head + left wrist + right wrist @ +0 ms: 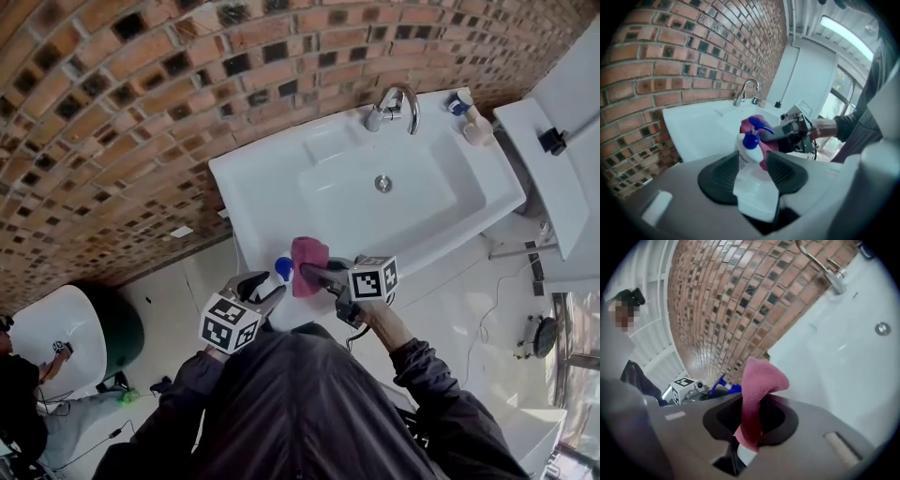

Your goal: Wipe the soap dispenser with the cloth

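Head view: left gripper gaping round soap dispenser, apparently untouched; right gripper clamps cloth

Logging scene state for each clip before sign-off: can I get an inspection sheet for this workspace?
Surface: white sink, with a faucet at its back rim.
Job's things: soap dispenser at the sink's front edge; pink cloth beside it.
Clutter: two small items on the back right corner.
Grippers: left gripper open, dispenser between its jaws; right gripper shut on the cloth.
Cables: thin cord on the floor right of the sink.
Surroundings: brick wall; a person at lower left.
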A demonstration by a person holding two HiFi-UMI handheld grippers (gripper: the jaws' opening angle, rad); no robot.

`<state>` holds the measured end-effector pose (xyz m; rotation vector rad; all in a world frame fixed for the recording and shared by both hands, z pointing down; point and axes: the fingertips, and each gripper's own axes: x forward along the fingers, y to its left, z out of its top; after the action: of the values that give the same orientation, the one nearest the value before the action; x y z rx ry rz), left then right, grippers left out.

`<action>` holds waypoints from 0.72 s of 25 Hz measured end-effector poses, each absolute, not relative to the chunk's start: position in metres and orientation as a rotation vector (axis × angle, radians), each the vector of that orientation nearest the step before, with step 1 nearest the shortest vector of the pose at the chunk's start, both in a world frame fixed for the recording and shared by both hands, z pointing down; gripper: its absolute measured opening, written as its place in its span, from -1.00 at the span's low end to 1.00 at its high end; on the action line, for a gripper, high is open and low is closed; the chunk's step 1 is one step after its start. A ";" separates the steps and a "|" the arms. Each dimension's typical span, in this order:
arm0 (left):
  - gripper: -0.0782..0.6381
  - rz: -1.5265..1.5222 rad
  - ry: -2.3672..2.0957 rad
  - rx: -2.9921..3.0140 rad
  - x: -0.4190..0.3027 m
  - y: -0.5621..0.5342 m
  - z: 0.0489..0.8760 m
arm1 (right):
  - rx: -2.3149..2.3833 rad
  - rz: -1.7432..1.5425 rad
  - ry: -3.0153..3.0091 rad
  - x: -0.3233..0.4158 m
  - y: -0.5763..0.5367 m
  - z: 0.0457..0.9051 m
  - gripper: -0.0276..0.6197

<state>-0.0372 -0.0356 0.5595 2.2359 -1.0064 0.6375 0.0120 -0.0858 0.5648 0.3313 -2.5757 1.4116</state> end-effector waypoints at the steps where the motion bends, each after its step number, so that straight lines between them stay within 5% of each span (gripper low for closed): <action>1: -0.22 0.651 -0.994 2.236 -0.035 -0.036 0.563 | 0.348 1.459 -2.516 0.009 -0.086 0.580 -0.70; 5: -0.15 0.725 -0.957 2.244 -0.023 -0.040 0.576 | 0.375 1.493 -2.331 0.005 -0.084 0.631 -0.70; 18: -0.13 0.950 -0.941 2.329 -0.019 -0.073 0.604 | 0.229 0.723 -2.304 0.015 -0.080 0.624 -0.70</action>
<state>-0.0188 -0.0733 0.6044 2.3292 -0.9408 0.9497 0.0152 -0.0799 0.6238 0.2293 -2.3045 0.7229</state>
